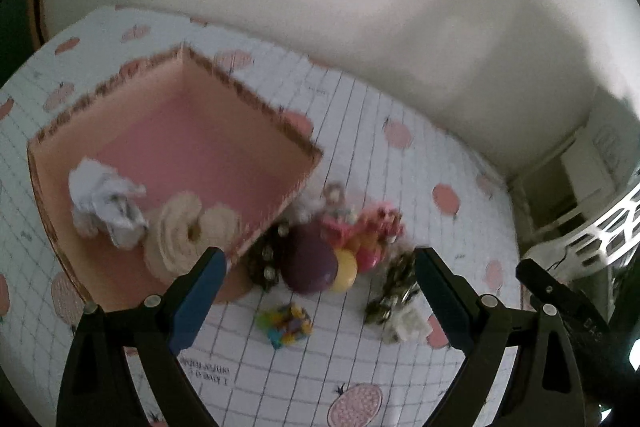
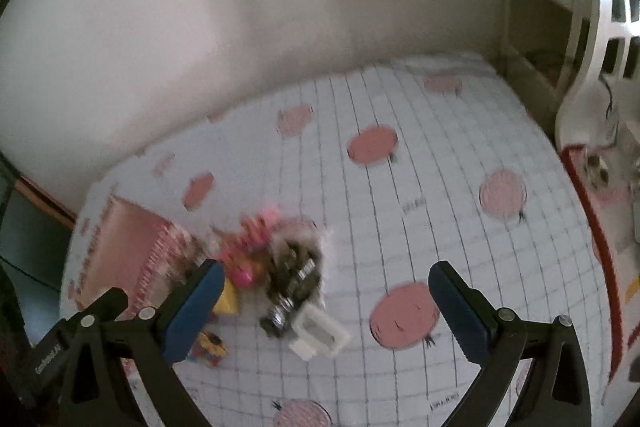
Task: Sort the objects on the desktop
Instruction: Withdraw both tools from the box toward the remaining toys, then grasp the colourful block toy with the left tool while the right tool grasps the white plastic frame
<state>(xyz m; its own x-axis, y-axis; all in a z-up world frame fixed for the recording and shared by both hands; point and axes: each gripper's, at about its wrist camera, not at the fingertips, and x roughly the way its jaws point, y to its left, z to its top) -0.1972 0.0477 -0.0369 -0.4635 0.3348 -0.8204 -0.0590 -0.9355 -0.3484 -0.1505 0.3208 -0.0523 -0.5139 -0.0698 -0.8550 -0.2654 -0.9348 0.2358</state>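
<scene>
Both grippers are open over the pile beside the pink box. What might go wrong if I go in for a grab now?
The purple ball and yellow ball touch, so a nudge may roll either away. The dark metal chain lies against the small white piece and could drag it along. The pile sits tight to the pink box, leaving the left gripper little room.

Both tools look alike — the left gripper point(image 1: 316, 283) and the right gripper point(image 2: 326, 295) have matte black frames and dark blue fingers point(image 1: 198, 303). Round silver screws point(image 1: 152, 301) sit just behind the fingers — faint pale lettering marks the right gripper's black housing.
</scene>
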